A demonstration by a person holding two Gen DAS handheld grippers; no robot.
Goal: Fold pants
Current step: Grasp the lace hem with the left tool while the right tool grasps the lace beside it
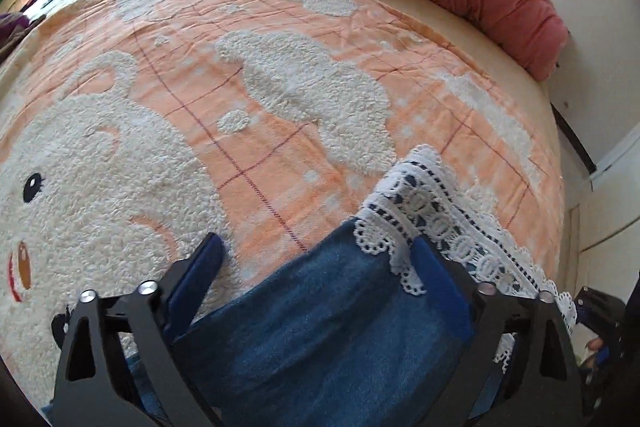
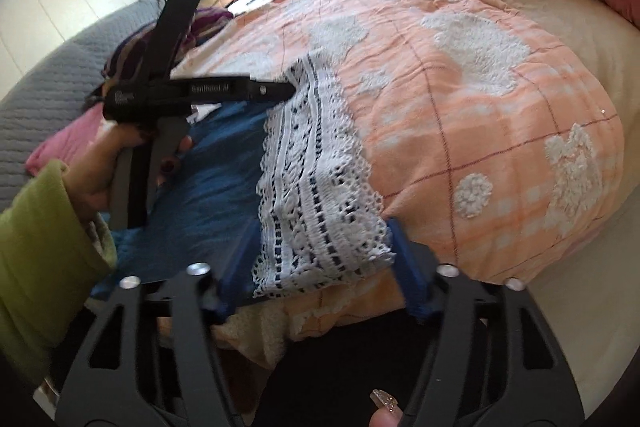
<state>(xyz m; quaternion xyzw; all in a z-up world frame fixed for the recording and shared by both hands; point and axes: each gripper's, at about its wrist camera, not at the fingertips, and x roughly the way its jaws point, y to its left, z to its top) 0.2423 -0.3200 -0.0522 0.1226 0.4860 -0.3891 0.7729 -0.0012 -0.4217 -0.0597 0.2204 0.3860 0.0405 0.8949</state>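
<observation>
Both grippers, left (image 1: 316, 259) and right (image 2: 320, 247), are gaping wide around the pants (image 1: 328, 327); only the right view is showing the hand (image 2: 120, 163) and lace hem (image 2: 316, 195) fully.

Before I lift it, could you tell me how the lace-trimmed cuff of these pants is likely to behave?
The lace cuff will probably flop: it already drapes and ripples over the blanket. Its open holes could snag on a finger. The blue pants look like thicker cloth, likely heavier, so they may sag.
</observation>
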